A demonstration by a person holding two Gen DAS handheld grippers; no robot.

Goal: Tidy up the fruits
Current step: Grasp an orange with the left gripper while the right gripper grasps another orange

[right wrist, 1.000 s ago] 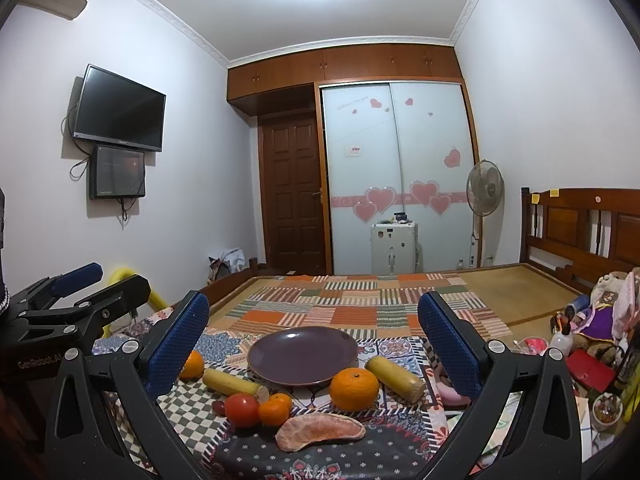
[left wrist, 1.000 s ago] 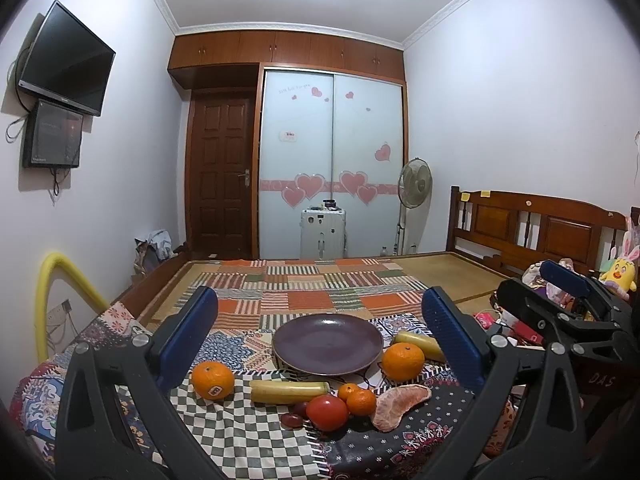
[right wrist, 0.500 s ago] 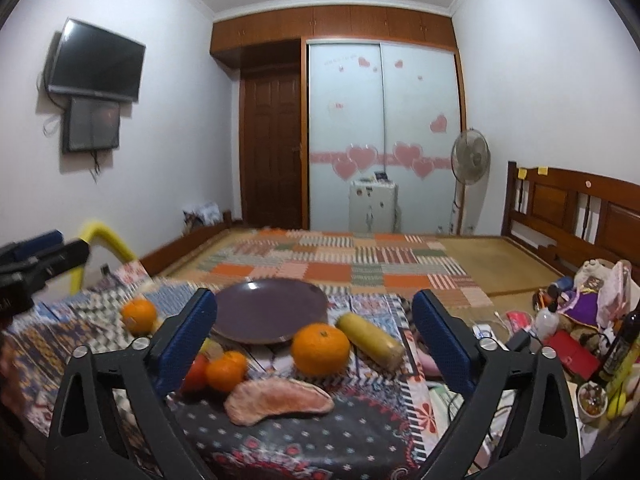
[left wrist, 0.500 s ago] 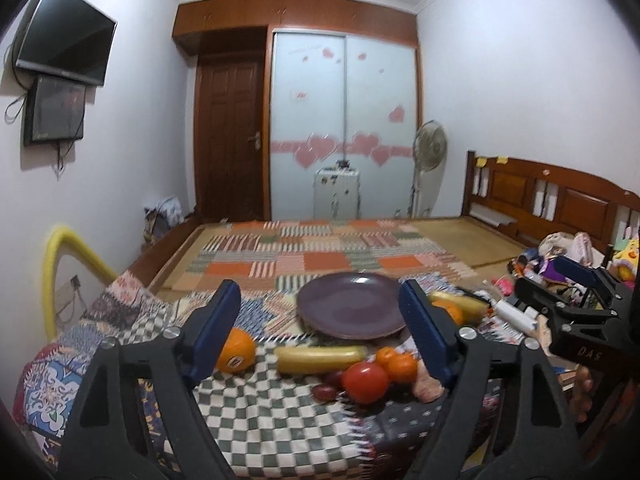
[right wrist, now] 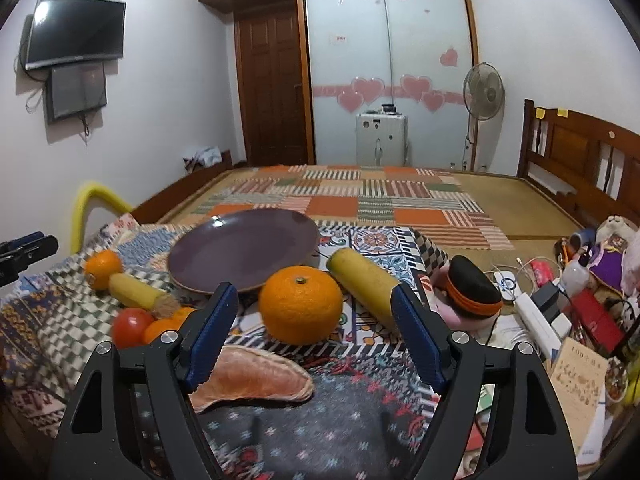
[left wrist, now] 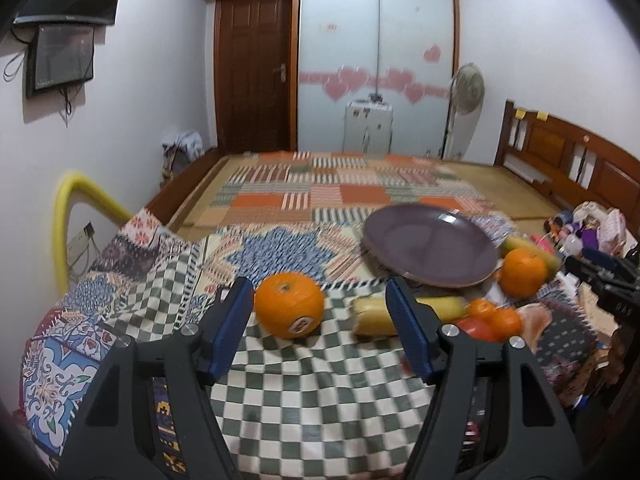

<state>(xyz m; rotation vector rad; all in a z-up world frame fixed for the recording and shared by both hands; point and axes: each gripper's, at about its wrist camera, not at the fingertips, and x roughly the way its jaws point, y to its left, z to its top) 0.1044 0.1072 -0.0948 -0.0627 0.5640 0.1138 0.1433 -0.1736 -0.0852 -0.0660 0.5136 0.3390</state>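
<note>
A purple plate (left wrist: 430, 250) (right wrist: 244, 250) lies on the patterned cloth. My left gripper (left wrist: 320, 320) is open, with a stickered orange (left wrist: 289, 305) just beyond and between its fingers. My right gripper (right wrist: 314, 326) is open, with a second orange (right wrist: 300, 310) just beyond and between its fingers. Near the plate lie two yellow banana pieces (right wrist: 362, 282) (right wrist: 138, 291), a tomato (right wrist: 129, 326), small tangerines (right wrist: 164, 328) and a pink pomelo segment (right wrist: 252, 376). The stickered orange also shows in the right wrist view (right wrist: 103, 267).
The cloth-covered table (left wrist: 304, 396) ends in front of a bed with a patchwork quilt (right wrist: 360, 196). A cluttered stand with cables, a book (right wrist: 580, 376) and a black-orange object (right wrist: 472, 288) is at the right. A yellow tube (left wrist: 68, 216) arches at left.
Both grippers have moved down and forward toward the table. Each orange now sits close in front of an open gripper. The left view has swung left.
</note>
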